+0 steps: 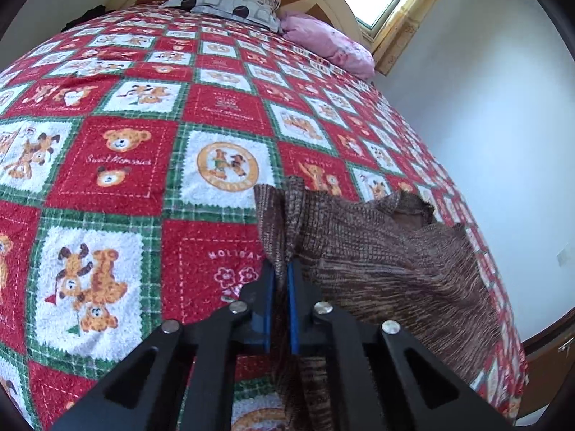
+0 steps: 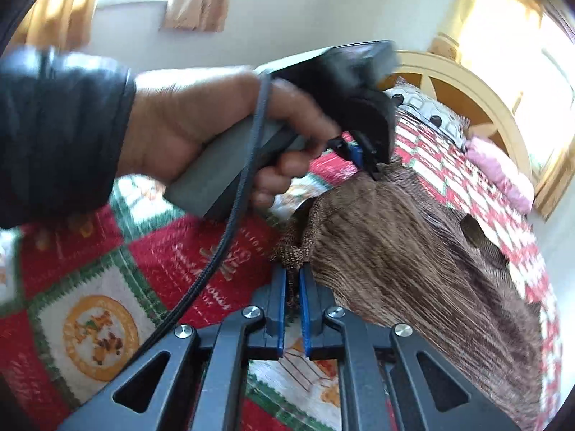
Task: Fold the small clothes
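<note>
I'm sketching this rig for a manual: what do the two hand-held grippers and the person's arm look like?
Each hand-held gripper, left and right, has black angular linkage arms with round silver pivot pins and blue finger pads. In the right wrist view the left one shows a grey handle, a black upper housing and a black braided cable. The person wears a dark leather-like sleeve.

Both wrist cameras sit close over the bedspread [image 1: 118, 165], angled down toward the headboard [image 2: 478, 89] — sharing the brown garment [image 1: 395, 251].
</note>
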Demonstrator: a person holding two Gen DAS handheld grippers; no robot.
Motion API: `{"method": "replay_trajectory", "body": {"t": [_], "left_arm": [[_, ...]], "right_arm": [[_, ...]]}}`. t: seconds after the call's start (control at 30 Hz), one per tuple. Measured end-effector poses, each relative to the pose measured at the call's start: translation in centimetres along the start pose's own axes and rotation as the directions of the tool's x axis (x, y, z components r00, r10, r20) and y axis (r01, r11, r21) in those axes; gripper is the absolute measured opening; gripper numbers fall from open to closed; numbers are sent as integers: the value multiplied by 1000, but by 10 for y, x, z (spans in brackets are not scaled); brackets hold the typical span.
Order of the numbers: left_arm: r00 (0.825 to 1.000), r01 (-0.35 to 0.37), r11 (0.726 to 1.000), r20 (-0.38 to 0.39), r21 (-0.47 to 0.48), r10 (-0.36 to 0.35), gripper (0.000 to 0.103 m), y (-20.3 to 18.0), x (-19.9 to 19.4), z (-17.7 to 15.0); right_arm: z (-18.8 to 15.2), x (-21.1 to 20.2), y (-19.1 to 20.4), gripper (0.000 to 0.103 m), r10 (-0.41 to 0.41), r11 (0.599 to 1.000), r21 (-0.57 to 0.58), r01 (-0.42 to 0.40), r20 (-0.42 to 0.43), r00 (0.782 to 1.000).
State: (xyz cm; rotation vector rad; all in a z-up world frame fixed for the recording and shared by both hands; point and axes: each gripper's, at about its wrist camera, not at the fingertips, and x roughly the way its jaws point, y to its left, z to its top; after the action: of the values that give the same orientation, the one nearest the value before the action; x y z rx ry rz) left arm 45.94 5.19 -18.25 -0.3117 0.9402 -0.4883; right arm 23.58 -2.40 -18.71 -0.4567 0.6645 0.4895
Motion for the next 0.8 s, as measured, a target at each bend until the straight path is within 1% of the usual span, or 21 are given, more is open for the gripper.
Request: {"method": "replay_trajectory", "body": {"t": [0.1,0.23,0.3,0.43,0.5,0.57,0.8], "left_arm": [[999,34,999,22,-35,-33,7,-2,-8,5],[997,64,997,45,-42,-62,7,-16,-16,10],[995,80,996,55,-49,-77,7,-22,-18,12],[990,119,990,85,-78,-112,7,-40,-22,20],[987,135,987,94,-86,-127,7,-48,-23,22],[986,144,986,97,-81,-136,7,-63,-22,25],[983,156,987,100,-40,-151,7,-111,-15,38]], "right_arm": [[0,-9,-13,6,22,998,51,-23,20,1000],[-9,-21,-33,6,45,992,116,-51,55,997],[-12,-28,-34,6,55,987,145,-66,78,995],[-13,-47,-60,5,48,977,202,-74,131,990],[-15,-55,-70,5,46,969,233,-79,143,989],[-17,-62,-88,5,38,959,271,-81,160,986],[-32,-94,-131,5,-14,932,358,-61,202,979]]}}
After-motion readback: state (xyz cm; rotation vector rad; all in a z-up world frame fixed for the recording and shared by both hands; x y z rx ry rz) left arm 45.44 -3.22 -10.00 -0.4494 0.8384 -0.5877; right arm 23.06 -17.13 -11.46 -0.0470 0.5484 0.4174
